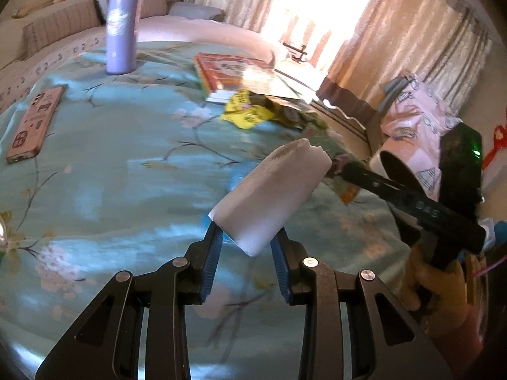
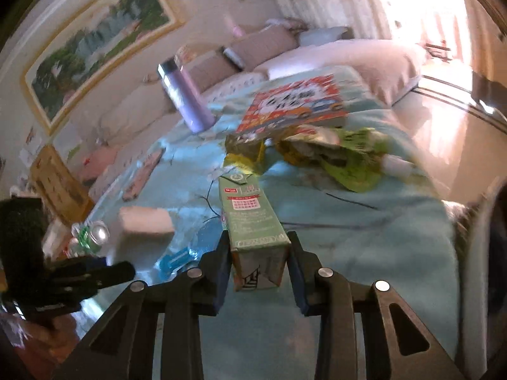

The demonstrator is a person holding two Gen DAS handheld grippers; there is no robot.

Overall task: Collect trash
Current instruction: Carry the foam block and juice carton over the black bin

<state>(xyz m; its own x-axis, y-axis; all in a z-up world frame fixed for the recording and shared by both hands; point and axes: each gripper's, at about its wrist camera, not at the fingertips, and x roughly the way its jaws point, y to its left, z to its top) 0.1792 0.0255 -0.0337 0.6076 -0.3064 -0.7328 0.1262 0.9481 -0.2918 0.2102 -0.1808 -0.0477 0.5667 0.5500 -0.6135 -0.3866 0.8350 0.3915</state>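
My left gripper (image 1: 247,247) is shut on a white foam-like block (image 1: 272,193), held tilted above the teal floral blanket (image 1: 126,174). The same white block (image 2: 145,220) shows at the left of the right wrist view. My right gripper (image 2: 258,269) is shut on a green drink carton (image 2: 250,215) that lies lengthwise between the pads. From the left wrist view the right gripper (image 1: 342,164) sits just past the block, its load mostly hidden. More litter lies further off: a yellow wrapper (image 1: 247,114) and crumpled green wrappers (image 2: 351,158).
A purple flask (image 1: 120,28) stands on the bed, with a phone (image 1: 35,123) at the left and a picture book (image 2: 294,104) beyond the wrappers. A white round container (image 1: 393,164) with a dark opening stands off the bed's right edge. A clear bottle (image 2: 92,234) lies at the left.
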